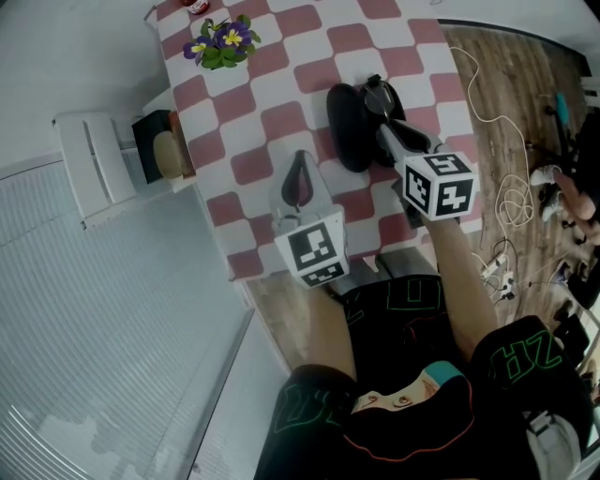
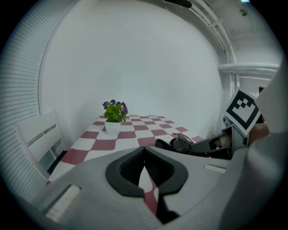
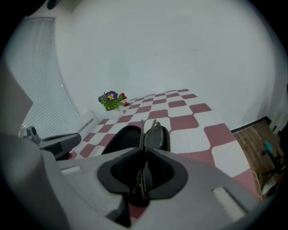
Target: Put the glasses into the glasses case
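Observation:
A black glasses case (image 1: 345, 127) lies open on the red-and-white checked table (image 1: 281, 56). My right gripper (image 1: 380, 101) is shut on the folded glasses (image 1: 377, 87) and holds them edge-up just over the case's right side. In the right gripper view the glasses (image 3: 153, 137) run out from between the jaws (image 3: 145, 150) above the case (image 3: 119, 139). My left gripper (image 1: 300, 161) hovers near the table's front edge, left of the case, shut with nothing in it. The left gripper view shows its jaws (image 2: 144, 150) meeting, with the case (image 2: 163, 144) and glasses (image 2: 181, 143) to the right.
A white pot of purple flowers (image 1: 222, 42) stands at the table's far left corner, with a red item (image 1: 197, 6) beyond it. A white chair (image 1: 94, 169) and a black box (image 1: 155, 145) sit left of the table. Cables (image 1: 506, 197) lie on the wooden floor at right.

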`<action>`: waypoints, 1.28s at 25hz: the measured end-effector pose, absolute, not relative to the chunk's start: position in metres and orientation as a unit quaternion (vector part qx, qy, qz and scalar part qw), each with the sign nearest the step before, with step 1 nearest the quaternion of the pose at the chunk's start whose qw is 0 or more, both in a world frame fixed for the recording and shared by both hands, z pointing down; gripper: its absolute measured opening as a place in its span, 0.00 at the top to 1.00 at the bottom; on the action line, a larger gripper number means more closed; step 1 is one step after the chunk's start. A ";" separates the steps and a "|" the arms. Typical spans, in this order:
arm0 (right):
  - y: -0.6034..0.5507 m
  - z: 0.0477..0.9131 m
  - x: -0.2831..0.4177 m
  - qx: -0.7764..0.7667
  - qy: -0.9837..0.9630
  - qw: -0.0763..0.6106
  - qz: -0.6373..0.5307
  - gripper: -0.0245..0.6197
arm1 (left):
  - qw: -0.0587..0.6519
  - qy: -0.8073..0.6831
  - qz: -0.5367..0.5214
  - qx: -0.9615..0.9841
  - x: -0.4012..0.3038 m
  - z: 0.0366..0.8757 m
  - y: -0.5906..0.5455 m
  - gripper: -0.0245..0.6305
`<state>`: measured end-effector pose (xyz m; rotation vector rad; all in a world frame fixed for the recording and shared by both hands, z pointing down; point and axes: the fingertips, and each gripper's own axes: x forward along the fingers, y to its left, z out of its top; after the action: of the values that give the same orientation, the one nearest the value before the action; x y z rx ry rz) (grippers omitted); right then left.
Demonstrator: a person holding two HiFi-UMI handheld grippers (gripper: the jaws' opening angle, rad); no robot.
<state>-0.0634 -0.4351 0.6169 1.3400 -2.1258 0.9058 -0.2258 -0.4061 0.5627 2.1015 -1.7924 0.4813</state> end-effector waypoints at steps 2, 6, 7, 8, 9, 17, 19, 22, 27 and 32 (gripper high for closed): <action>-0.434 0.613 -0.063 0.488 -0.777 0.232 0.324 0.86 | 0.166 -0.642 0.163 0.731 -0.236 0.559 -0.405 0.95; -0.432 0.600 -0.062 0.483 -0.789 0.217 0.310 0.86 | 0.163 -0.656 0.151 0.722 -0.243 0.547 -0.400 0.95; -0.432 0.595 -0.062 0.482 -0.793 0.212 0.306 0.86 | 0.161 -0.656 0.148 0.722 -0.241 0.544 -0.398 0.95; -0.432 0.590 -0.061 0.480 -0.797 0.205 0.302 0.86 | 0.158 -0.656 0.146 0.724 -0.238 0.541 -0.397 0.95; -0.432 0.583 -0.061 0.478 -0.803 0.196 0.298 0.86 | 0.154 -0.655 0.141 0.726 -0.233 0.537 -0.396 0.95; -0.442 0.507 -0.054 0.460 -0.851 0.095 0.237 0.95 | 0.101 -0.663 0.101 0.735 -0.215 0.485 -0.399 0.95; -0.449 0.485 -0.051 0.462 -0.857 0.073 0.217 0.95 | 0.084 -0.666 0.090 0.736 -0.213 0.468 -0.403 0.95; -0.451 0.460 -0.045 0.463 -0.863 0.060 0.191 0.95 | 0.071 -0.668 0.066 0.738 -0.207 0.441 -0.401 0.95; -0.458 0.425 -0.027 0.502 -0.852 0.042 0.142 0.96 | 0.024 -0.676 0.038 0.735 -0.206 0.390 -0.399 0.95; -0.466 0.382 -0.022 0.506 -0.857 0.007 0.096 0.96 | -0.004 -0.683 0.013 0.730 -0.208 0.349 -0.398 0.95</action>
<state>-0.0223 -0.4658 0.3818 1.5844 -2.6809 0.2995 -0.2082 -0.3976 0.3487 2.2997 -2.1521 0.0413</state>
